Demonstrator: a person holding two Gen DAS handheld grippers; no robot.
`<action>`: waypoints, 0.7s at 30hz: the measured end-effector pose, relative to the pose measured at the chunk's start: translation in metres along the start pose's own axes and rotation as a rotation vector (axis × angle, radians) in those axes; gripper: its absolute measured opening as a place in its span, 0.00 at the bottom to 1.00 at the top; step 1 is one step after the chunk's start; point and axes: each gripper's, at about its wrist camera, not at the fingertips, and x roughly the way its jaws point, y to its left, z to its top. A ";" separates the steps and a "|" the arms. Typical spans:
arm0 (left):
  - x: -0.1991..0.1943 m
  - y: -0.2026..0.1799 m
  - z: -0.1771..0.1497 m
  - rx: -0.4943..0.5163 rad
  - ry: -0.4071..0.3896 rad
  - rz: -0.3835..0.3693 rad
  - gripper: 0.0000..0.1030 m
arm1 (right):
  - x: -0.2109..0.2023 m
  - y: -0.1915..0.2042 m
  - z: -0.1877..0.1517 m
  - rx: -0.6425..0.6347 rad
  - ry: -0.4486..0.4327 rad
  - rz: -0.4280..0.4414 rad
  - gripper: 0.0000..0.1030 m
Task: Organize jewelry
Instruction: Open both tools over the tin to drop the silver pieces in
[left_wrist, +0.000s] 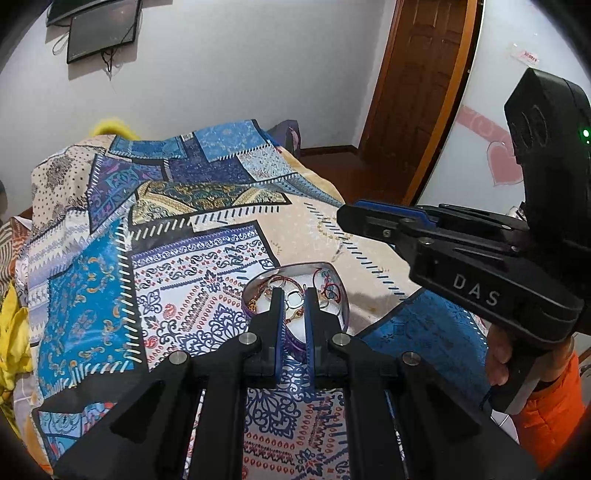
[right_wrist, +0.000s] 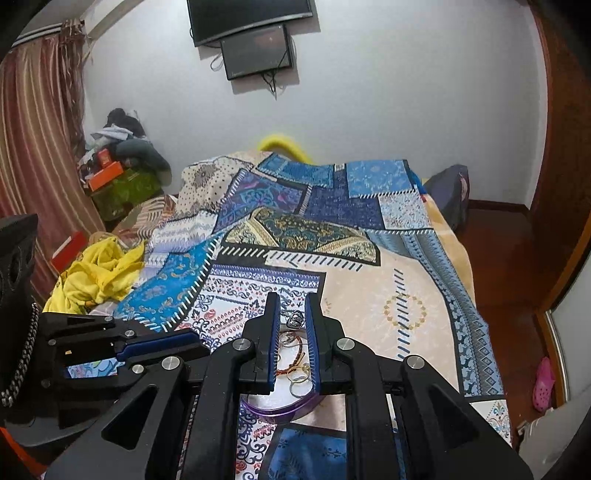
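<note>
A clear purple heart-shaped tray (left_wrist: 341, 284) lies on the patterned bedspread (left_wrist: 184, 266), holding tangled bracelets, rings and red cords (left_wrist: 280, 284). My left gripper (left_wrist: 294, 293) hovers over the tray's near side, jaws a narrow gap apart with nothing gripped; a square ring (left_wrist: 294, 298) shows between them. In the right wrist view the tray's rim (right_wrist: 280, 408) lies under my right gripper (right_wrist: 291, 304). Its jaws are narrowly apart above rings (right_wrist: 299, 378) and a braided bracelet (right_wrist: 291, 365); a dark filigree pendant (right_wrist: 295, 319) sits between the tips, grip unclear.
The right gripper's body (left_wrist: 480, 266) hangs at the right of the left view, held by a hand in an orange sleeve (left_wrist: 546, 402). The left gripper (right_wrist: 110, 350) shows at left. Yellow cloth (right_wrist: 99, 273) lies at the bed's left; wooden door (left_wrist: 417, 92) at right.
</note>
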 end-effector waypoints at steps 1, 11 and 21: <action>0.003 0.000 0.000 0.000 0.006 -0.002 0.08 | 0.003 -0.001 -0.001 0.003 0.009 0.004 0.12; 0.029 -0.004 -0.004 0.011 0.058 -0.018 0.08 | 0.024 -0.011 -0.010 0.018 0.076 0.002 0.12; 0.043 -0.004 -0.008 0.006 0.089 -0.028 0.08 | 0.036 -0.019 -0.017 0.032 0.116 0.003 0.12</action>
